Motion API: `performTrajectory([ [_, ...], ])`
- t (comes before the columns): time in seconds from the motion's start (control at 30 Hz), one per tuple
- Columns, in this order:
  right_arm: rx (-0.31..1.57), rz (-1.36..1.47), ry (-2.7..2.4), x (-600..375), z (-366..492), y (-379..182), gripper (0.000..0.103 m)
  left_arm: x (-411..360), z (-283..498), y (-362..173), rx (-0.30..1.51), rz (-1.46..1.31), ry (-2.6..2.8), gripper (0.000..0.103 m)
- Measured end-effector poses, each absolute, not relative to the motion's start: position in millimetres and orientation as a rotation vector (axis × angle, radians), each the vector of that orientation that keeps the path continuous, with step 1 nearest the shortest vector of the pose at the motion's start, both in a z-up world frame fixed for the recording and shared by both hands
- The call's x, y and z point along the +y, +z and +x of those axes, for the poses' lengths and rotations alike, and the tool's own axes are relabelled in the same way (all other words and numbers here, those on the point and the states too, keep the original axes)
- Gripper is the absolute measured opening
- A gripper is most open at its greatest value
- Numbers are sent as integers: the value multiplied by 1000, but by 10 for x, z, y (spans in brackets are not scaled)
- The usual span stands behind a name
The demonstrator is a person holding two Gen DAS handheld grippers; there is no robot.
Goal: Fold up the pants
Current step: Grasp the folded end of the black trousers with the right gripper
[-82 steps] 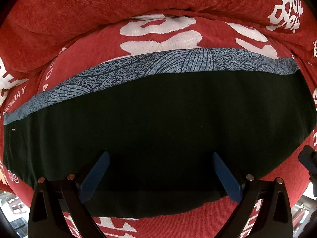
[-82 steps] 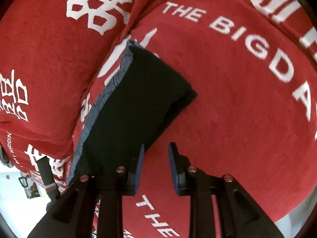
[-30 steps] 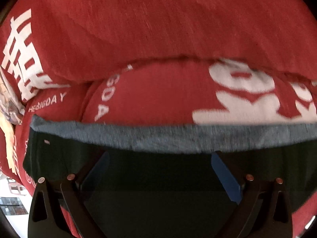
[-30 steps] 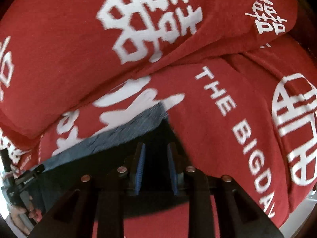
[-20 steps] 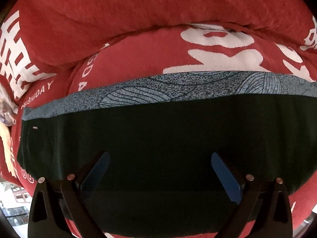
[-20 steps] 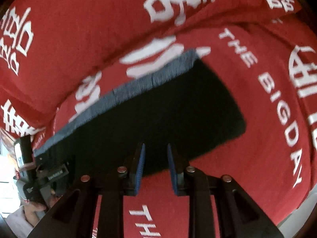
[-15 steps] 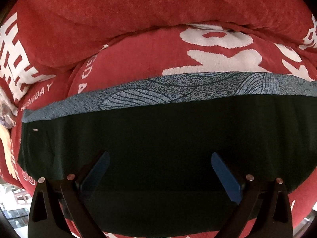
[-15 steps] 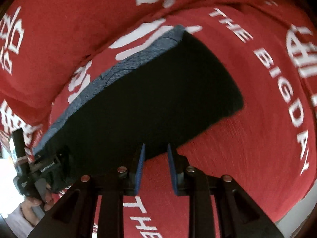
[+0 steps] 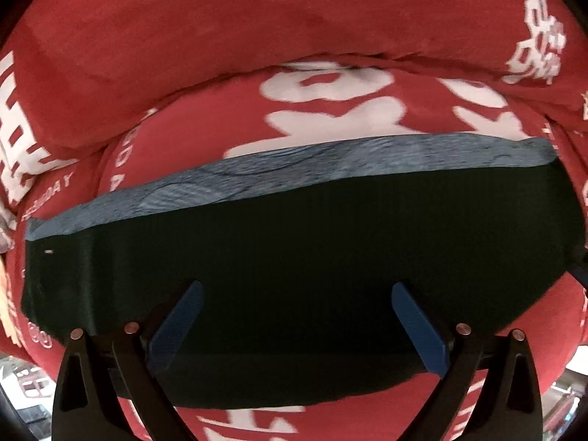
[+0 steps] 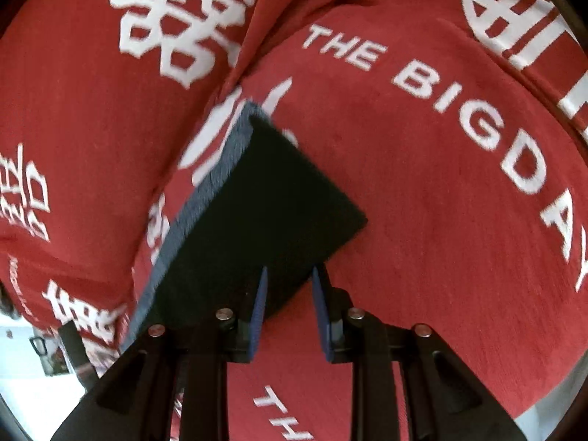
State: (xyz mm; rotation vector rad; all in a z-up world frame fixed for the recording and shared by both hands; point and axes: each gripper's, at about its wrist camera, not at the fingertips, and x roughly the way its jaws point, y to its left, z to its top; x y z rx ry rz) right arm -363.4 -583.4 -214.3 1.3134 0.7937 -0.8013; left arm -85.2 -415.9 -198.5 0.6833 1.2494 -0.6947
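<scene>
Right now left hand-held gripper (image 9: 294, 323) gapes wide, holding nothing; right hand-held gripper (image 10: 288, 308) approx. half-open, empty too. Folded pants (image 9: 294, 257) could slide off soft red sofa (image 10: 441, 202) w/ a nudge.

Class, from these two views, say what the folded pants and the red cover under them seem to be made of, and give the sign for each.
Pants: likely a soft matte knit; dark, no sheen, faint fine ribbing, grey patterned band along one edge.
Red cover: apparently a napped or terry-like woven fabric; fuzzy grain, white lettering looks woven in.
</scene>
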Motion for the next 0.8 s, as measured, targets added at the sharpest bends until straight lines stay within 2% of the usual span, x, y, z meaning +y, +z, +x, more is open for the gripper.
performTrajectory([
  [0.23,781,1356,-845,-5833,-3798,-2158,24,-4344,-1144,-2232,1306,724,-734,103],
  [0.3,772,1398,-818,-5793,-3857,-2196,31,-4321,-1126,-2244,1318,685,-730,103],
  [0.37,771,1424,-792,-5725,-3893,-2231,44,-4313,-1098,-2261,1343,661,-729,103],
  [0.4,774,1429,-777,-5683,-3895,-2244,46,-4322,-1089,-2268,1350,659,-731,103],
  [0.8,753,1436,-649,-5525,-3714,-2366,46,-4396,-1125,-2292,1332,669,-720,103],
])
